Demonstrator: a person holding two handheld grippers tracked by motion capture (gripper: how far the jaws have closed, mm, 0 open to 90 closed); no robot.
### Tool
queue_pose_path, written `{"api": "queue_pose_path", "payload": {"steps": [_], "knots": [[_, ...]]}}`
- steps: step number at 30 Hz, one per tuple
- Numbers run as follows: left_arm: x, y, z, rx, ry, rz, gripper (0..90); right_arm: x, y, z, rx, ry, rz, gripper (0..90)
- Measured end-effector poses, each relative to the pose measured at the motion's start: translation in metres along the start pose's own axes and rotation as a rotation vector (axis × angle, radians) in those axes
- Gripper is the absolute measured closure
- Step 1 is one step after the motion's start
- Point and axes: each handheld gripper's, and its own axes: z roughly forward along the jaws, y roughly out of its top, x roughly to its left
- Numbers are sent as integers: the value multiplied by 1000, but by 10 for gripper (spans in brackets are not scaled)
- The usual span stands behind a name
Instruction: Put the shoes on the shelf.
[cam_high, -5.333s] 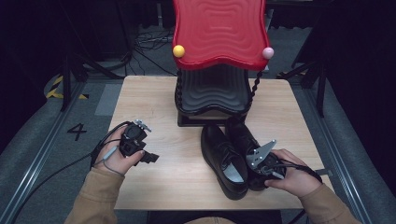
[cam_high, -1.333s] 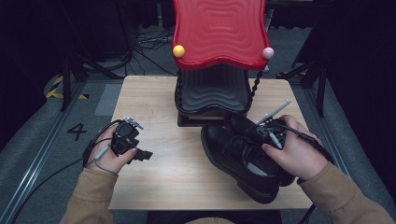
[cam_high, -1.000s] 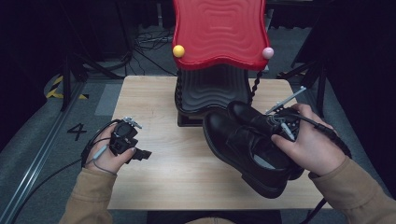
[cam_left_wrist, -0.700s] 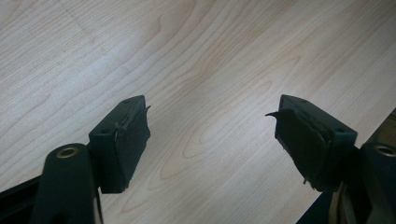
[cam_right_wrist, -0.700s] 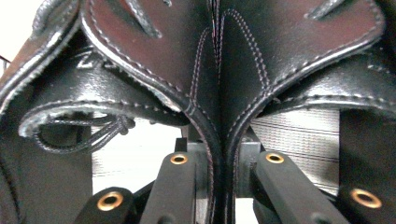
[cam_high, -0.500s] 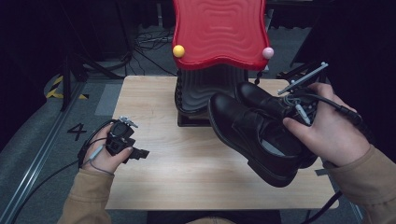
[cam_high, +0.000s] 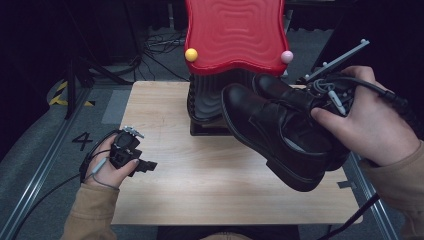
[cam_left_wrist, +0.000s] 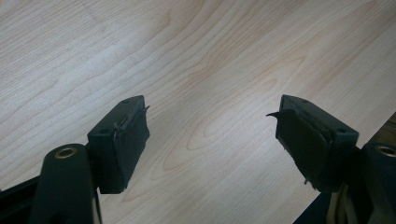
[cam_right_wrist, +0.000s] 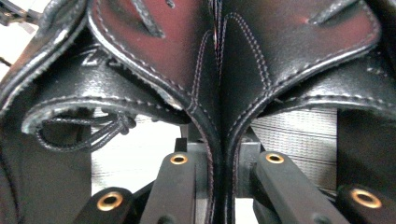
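Right gripper (cam_right_wrist: 217, 186) clenched on shoes (cam_high: 280, 125), toes pointing away toward rack (cam_high: 210, 100); left gripper (cam_left_wrist: 212, 140) released, farther.

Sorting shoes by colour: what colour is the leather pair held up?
Black leather shoes, clearest in the high view.

Bright table, dark surroundings

Overhead light whitens the wooden table (cam_left_wrist: 196, 60) ahead of the left gripper's jaws; the shoes (cam_right_wrist: 219, 60) at the right gripper's jaws show glossy sheen, slightly soft up close.
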Motion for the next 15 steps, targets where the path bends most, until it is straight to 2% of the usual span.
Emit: {"api": "queue_pose_path", "payload": {"steps": [2, 4, 11, 12, 15], "knots": [[0, -1, 0, -2, -3, -7, 260, 1, 3, -4, 12, 5, 0, 818], [2, -3, -1, 5, -3, -9, 260, 4, 2, -9, 12, -9, -4, 819], [1, -2, 0, 2, -5, -10, 260, 10, 3, -31, -28, -7, -12, 819], [1, -2, 0, 3, -5, -7, 260, 11, 7, -37, -42, -6, -12, 818], [1, -1, 0, 0, -7, -5, 258, 12, 13, -42, -57, -12, -5, 818]]}}
